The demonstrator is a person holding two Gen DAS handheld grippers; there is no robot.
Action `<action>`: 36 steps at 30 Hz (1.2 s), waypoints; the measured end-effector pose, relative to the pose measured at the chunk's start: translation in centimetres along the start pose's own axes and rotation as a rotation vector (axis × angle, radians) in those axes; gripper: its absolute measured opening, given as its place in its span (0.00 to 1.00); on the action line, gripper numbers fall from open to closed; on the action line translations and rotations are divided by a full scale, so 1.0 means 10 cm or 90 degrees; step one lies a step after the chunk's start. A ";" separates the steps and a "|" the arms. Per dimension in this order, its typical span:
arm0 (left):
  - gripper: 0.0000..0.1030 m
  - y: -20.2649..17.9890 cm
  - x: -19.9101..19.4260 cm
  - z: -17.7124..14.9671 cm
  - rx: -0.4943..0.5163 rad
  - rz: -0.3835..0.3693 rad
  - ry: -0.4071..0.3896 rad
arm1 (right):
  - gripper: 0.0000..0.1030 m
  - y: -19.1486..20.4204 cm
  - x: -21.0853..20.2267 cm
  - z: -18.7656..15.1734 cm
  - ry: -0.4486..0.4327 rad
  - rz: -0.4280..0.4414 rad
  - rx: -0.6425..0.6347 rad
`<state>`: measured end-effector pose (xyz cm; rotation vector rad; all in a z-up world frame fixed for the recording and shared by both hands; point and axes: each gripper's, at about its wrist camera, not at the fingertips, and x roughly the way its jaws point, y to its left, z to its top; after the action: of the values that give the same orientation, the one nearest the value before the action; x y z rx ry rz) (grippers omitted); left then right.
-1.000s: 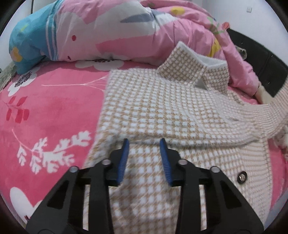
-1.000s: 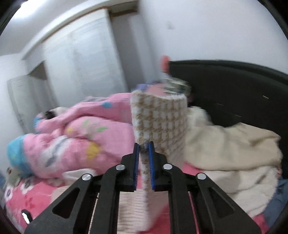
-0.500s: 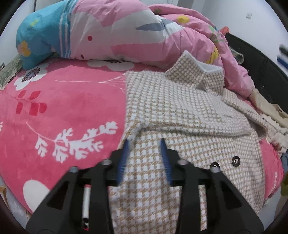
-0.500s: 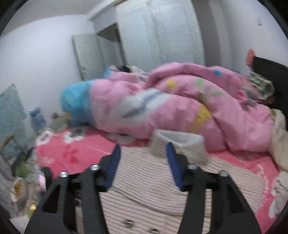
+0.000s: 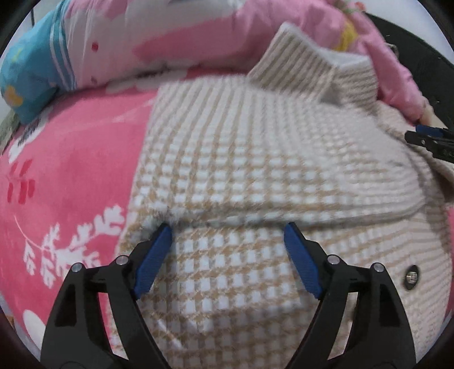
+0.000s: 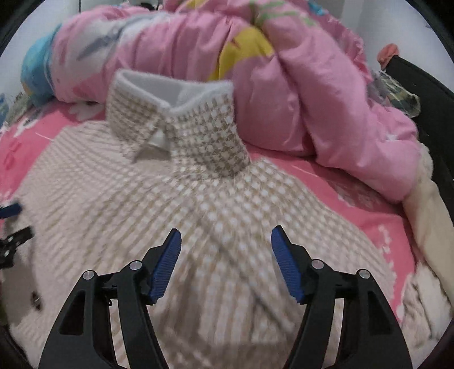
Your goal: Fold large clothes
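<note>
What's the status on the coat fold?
Left hand-held gripper open, right hand-held gripper open, both empty. Houndstooth coat flat on bed, sleeve folded across. Pink duvet crowds collar.

A bed takes up nearly all of both views, covered with a bright pink blanket [image 5: 71, 159] printed with white leafy sprigs and red leaves. A bulky pink duvet [image 6: 298, 93] lies heaped along the far side, with yellow and grey patches; one end of it is turquoise with white stripes [image 5: 31, 71]. A dark headboard [image 6: 425, 85] runs along the right side. A cream blanket [image 6: 428, 215] lies bunched beside it. Slivers of pale wall [image 6: 369, 17] show above the bedding. The light is even and rather dim.
</note>
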<state>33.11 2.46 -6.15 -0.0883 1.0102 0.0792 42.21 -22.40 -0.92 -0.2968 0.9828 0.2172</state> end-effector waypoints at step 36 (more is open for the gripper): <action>0.50 0.93 -0.84 -0.20 -0.128 -0.140 -0.071 | 0.49 1.31 -0.76 -0.38 -0.035 0.430 0.164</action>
<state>26.00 11.26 -0.45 -0.3744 0.8743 -0.0149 31.05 -11.76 1.51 0.2870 1.0169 0.7016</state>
